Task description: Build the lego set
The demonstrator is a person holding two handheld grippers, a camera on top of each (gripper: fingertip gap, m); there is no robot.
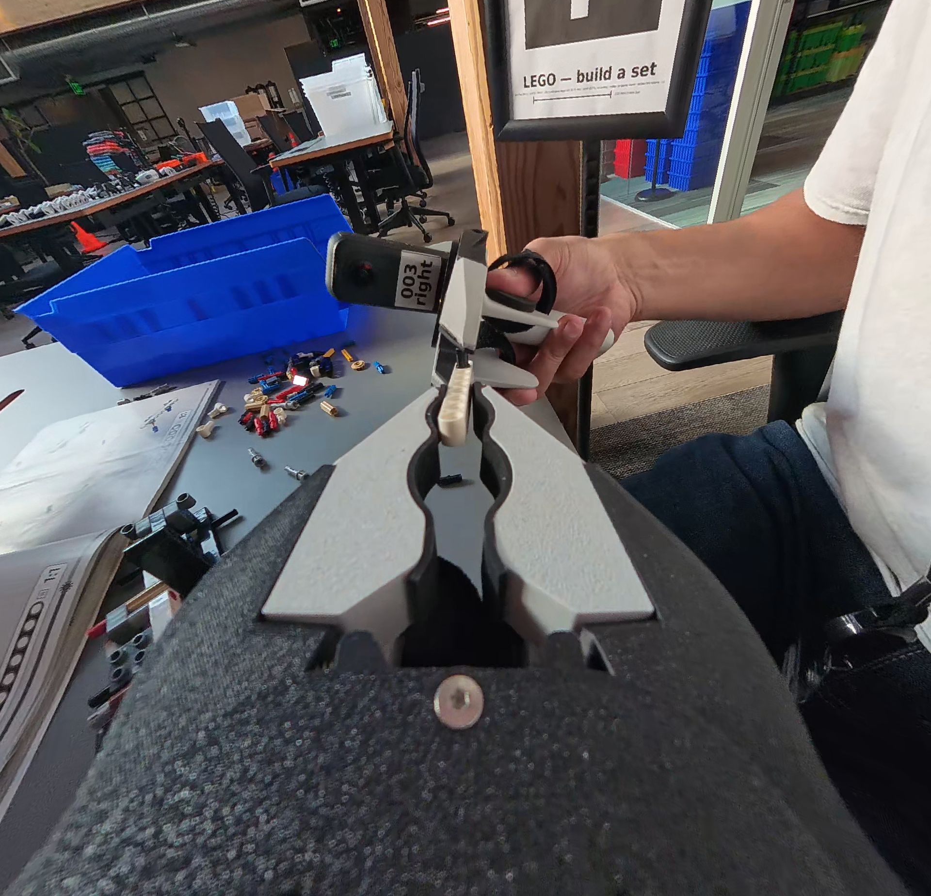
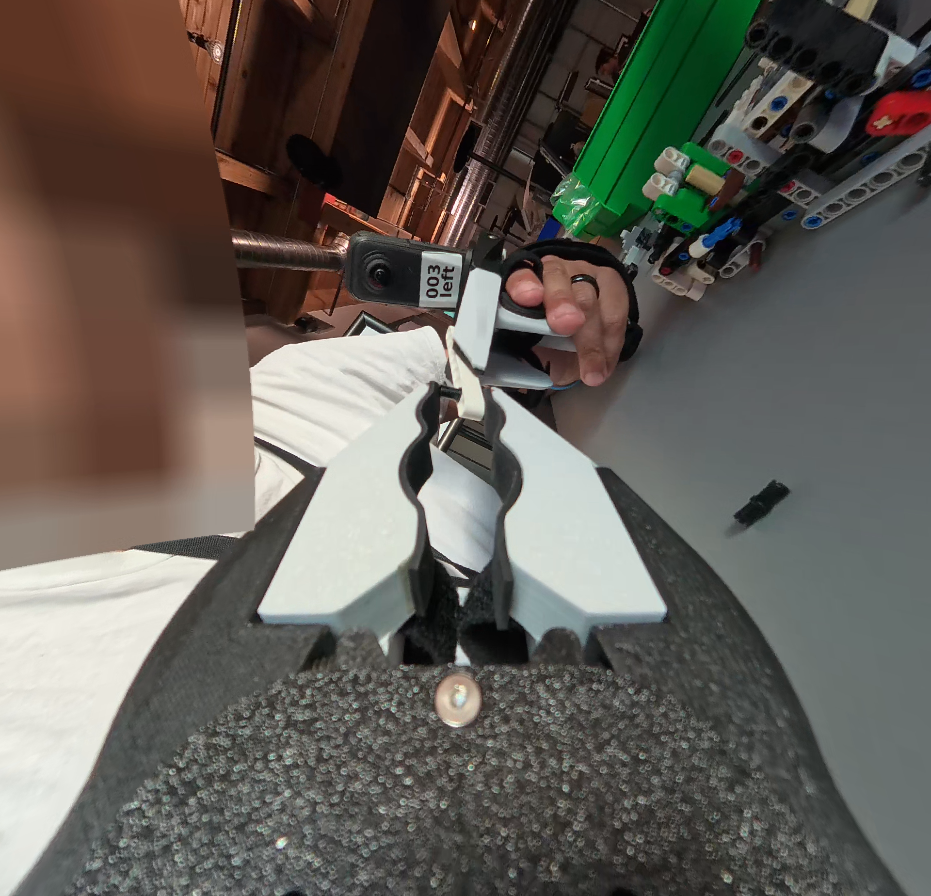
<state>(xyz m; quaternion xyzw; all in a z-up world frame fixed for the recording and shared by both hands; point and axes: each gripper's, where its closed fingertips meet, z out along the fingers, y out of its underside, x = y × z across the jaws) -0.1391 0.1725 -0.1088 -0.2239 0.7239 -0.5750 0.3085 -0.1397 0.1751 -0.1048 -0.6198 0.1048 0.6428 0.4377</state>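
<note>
We're held above the grey worktop (image 1: 312,438), the loose parts pile (image 1: 287,393) and half-built model (image 2: 786,131) well apart from us. White beam (image 1: 456,403) sits between both tools, long axis roughly along our left gripper (image 1: 456,408), which is clamped on its near end. Right gripper (image 2: 461,403) looks narrowly parted, holding a black pin (image 2: 450,392) against one fingertip, its tip at the beam's face. Our read: the pin goes into a beam hole next.
</note>
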